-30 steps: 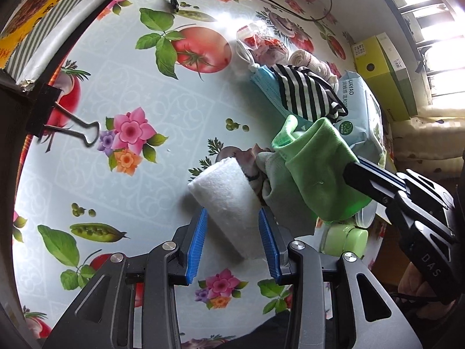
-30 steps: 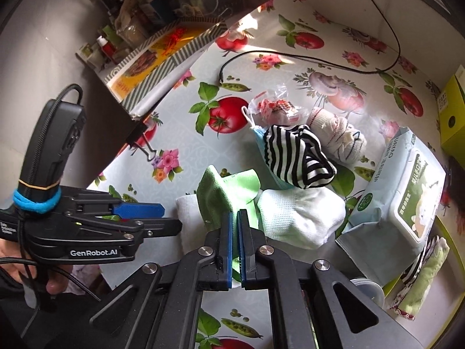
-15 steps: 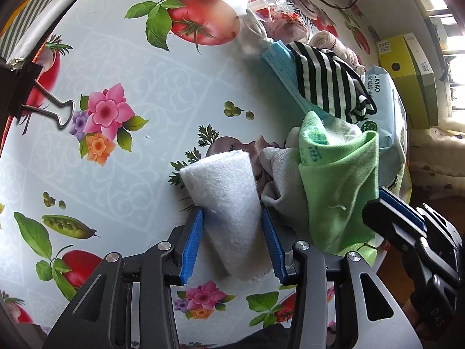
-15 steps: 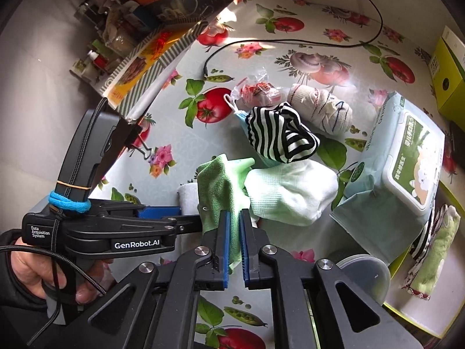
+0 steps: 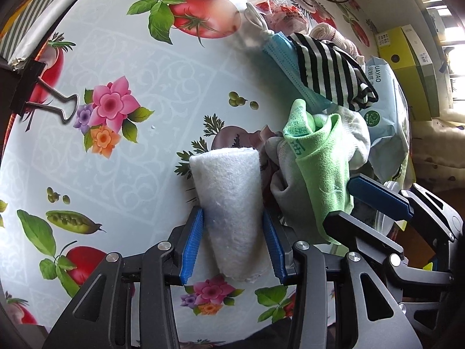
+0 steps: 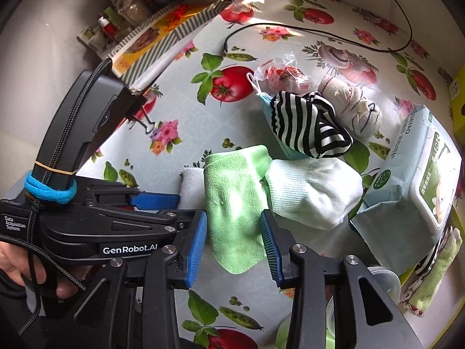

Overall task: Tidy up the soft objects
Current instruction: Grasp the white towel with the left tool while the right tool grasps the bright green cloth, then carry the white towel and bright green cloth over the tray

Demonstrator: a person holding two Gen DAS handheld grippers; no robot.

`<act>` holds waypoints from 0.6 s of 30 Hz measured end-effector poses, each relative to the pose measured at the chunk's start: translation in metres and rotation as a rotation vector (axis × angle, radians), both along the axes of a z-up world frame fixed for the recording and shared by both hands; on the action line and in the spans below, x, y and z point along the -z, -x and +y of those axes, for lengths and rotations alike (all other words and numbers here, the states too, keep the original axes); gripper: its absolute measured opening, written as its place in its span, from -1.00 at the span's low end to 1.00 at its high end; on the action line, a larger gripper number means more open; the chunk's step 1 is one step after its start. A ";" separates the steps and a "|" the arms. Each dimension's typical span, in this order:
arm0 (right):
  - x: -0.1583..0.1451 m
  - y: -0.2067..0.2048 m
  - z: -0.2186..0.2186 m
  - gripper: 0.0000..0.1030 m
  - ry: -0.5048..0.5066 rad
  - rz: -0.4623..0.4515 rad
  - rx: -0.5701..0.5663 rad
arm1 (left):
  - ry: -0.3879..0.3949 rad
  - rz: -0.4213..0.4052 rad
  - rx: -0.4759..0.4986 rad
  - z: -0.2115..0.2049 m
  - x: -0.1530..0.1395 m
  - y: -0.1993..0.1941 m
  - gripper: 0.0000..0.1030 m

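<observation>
Left wrist view
- left hand-held gripper (image 5: 234, 247): pointing steeply down at the bench (image 5: 122, 157), jaws apart around the white towel roll; blue pads sit right up against its sides, but whether they're squeezing it, honestly can't tell
- white towel roll (image 5: 232, 203): lying on the flowery bench cover, lengthwise between the two pads, far end poking out past the fingertips
- green cloth (image 5: 319, 174): just right of the white roll, draped over a whitish sock (image 5: 357, 136)
- right hand-held gripper (image 5: 375, 206): comes in from the right, one blue pad showing beside the green cloth
- striped sock (image 5: 328, 67): further back, lying on a blue face mask (image 5: 283, 49)
- wet wipes pack (image 5: 389, 110): right of the pile
- binder clip (image 5: 37, 90): at the left edge of the bench

Right wrist view
- right hand-held gripper (image 6: 234, 250): jaws have just been opening, now standing apart with the green cloth (image 6: 232, 203) lying between them on the bench (image 6: 189, 122); the pads don't seem to press it
- white towel roll (image 6: 191, 183): only a bit shows, left of the green cloth, behind the left hand-held gripper (image 6: 151, 203)
- person's hand (image 6: 26, 270): wrapped around the left gripper's handle, bottom left
- whitish sock (image 6: 314, 192): touching the green cloth on its right
- striped sock (image 6: 305, 125): behind those two, on the blue mask
- wet wipes pack (image 6: 415, 180): far right
</observation>
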State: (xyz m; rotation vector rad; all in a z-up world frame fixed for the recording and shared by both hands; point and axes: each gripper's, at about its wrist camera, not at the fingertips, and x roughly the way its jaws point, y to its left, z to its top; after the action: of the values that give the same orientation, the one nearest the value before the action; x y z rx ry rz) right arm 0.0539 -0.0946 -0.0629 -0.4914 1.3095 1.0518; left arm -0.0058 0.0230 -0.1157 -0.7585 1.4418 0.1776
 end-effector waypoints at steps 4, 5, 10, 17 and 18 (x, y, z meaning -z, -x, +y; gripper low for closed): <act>0.007 -0.003 -0.003 -0.74 0.011 0.010 0.026 | -0.017 -0.013 0.026 -0.003 -0.001 0.002 -0.17; 0.006 -0.005 -0.004 -0.80 0.001 0.016 0.041 | -0.021 -0.012 0.027 -0.004 -0.002 0.003 -0.17; -0.003 -0.012 -0.012 -0.89 -0.021 0.007 0.079 | -0.052 -0.030 0.052 -0.006 -0.005 0.003 -0.49; -0.024 -0.015 -0.027 -0.89 -0.085 0.001 0.132 | -0.095 -0.085 0.074 -0.001 -0.026 0.001 -0.61; -0.028 -0.015 -0.029 -0.89 -0.095 0.000 0.141 | -0.101 -0.093 0.074 0.000 -0.030 0.002 -0.61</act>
State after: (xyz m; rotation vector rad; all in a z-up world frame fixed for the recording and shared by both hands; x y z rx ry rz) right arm 0.0690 -0.1238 -0.0349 -0.3231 1.2690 0.9910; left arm -0.0073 0.0235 -0.0857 -0.6219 1.3599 0.1547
